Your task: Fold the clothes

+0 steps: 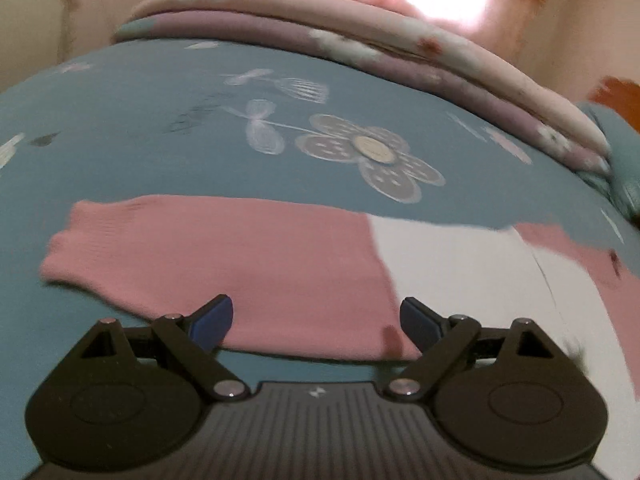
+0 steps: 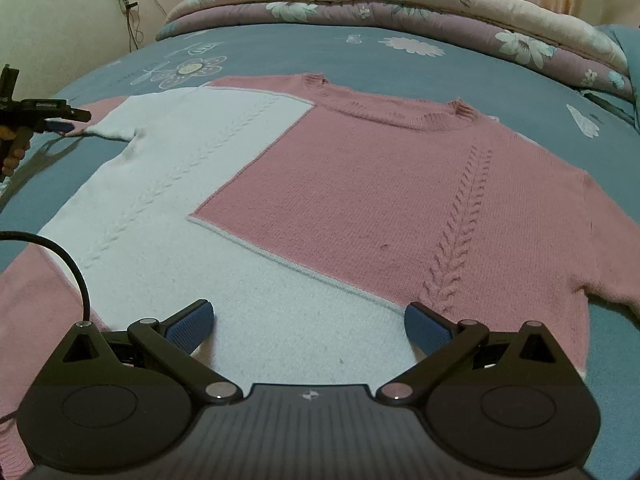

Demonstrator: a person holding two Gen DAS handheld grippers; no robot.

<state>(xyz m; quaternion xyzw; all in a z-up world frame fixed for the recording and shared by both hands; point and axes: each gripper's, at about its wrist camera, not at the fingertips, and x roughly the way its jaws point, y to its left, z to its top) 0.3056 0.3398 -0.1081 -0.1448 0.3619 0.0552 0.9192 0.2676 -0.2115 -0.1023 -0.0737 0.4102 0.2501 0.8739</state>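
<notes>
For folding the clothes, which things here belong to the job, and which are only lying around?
Belong to the job:
- pink and white sweater, spread flat
- its pink sleeve
- left tool, open
- right tool, open

Only lying around:
- blue flowered bedsheet
- folded quilt
- black cable
- wall wires

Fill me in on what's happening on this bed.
A person is folding a pink-and-white sweater spread flat, front up, on the blue flowered bedsheet. The left gripper, open, hovers over the pink sleeve without gripping it. The right gripper, also open and empty, sits above the sweater's white hem. No fold is made yet.
</notes>
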